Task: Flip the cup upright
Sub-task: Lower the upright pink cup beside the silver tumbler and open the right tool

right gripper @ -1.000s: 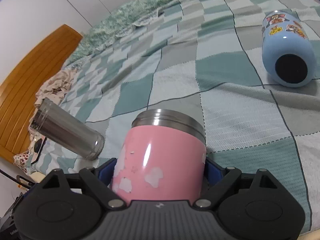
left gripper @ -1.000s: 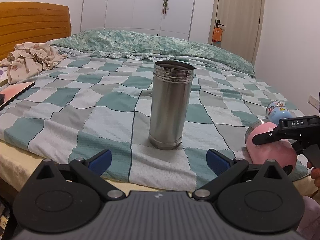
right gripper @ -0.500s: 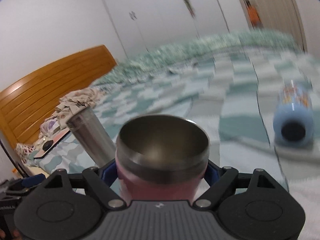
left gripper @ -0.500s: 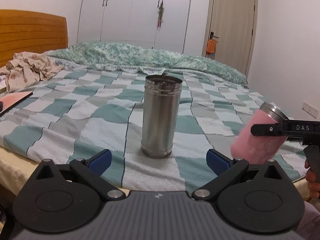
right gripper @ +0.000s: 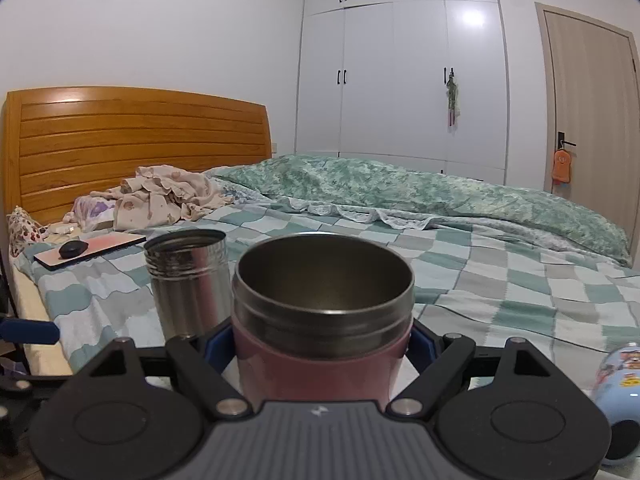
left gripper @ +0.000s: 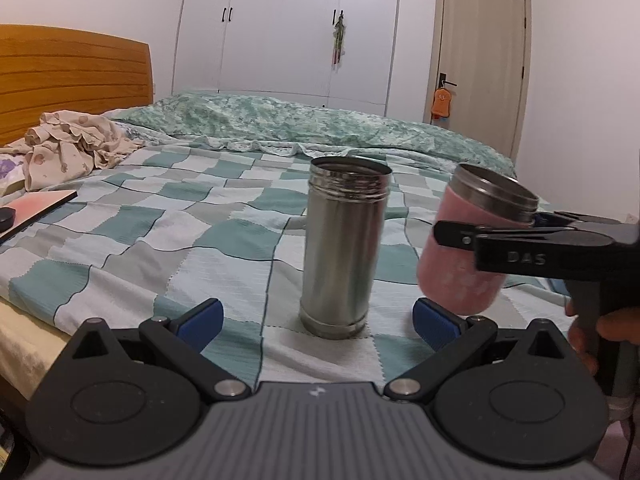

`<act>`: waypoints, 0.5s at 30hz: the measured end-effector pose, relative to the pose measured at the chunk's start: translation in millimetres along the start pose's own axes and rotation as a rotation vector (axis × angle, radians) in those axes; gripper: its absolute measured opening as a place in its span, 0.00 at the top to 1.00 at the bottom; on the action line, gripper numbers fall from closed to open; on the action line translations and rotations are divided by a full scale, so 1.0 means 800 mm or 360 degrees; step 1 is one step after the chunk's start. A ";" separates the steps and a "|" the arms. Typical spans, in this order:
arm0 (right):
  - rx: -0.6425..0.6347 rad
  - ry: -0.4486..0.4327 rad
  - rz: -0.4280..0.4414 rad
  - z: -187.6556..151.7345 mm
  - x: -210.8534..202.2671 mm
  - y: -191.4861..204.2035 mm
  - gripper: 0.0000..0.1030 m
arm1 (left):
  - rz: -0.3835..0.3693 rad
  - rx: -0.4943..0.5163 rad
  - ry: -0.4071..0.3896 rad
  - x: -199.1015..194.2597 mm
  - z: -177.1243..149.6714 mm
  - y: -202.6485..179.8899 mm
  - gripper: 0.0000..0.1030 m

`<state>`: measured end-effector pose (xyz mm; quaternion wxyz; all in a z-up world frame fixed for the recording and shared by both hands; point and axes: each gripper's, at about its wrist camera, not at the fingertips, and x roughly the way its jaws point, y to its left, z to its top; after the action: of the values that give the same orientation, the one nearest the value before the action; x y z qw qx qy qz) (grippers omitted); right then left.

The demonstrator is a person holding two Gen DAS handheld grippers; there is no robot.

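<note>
My right gripper [right gripper: 320, 344] is shut on a pink cup [right gripper: 316, 364] with a steel rim, held above the bed with its mouth up and tilted slightly. The pink cup also shows in the left wrist view [left gripper: 468, 268], clamped in the right gripper [left gripper: 452, 236]. A tall steel cup [left gripper: 340, 252] stands upright on the checkered bedspread [left gripper: 140, 240], just left of the pink cup [right gripper: 188, 284]. My left gripper [left gripper: 316, 320] is open and empty, a little in front of the steel cup.
A blue stickered cup [right gripper: 616, 396] lies on its side at the right edge. A pink book [right gripper: 88, 252] with a black round object, crumpled clothes [right gripper: 160, 200] and a wooden headboard [right gripper: 140, 148] are at the left. A green duvet [left gripper: 320, 128] lies at the back.
My right gripper has lifted the pink cup off the bed and turned it from lying on its side to mouth up, moving it left toward the steel cup. The left gripper stayed open.
</note>
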<state>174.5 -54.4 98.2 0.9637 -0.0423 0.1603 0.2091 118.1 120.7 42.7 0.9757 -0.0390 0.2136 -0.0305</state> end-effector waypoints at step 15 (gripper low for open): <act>0.0046 0.0105 0.0027 -0.040 0.037 -0.008 0.18 | 0.0047 0.0008 -0.0028 0.006 -0.007 -0.004 0.00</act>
<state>193.6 -53.1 58.4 0.9566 -0.0340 0.1954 0.2134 120.1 116.9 35.4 0.9780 -0.0337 0.2054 -0.0163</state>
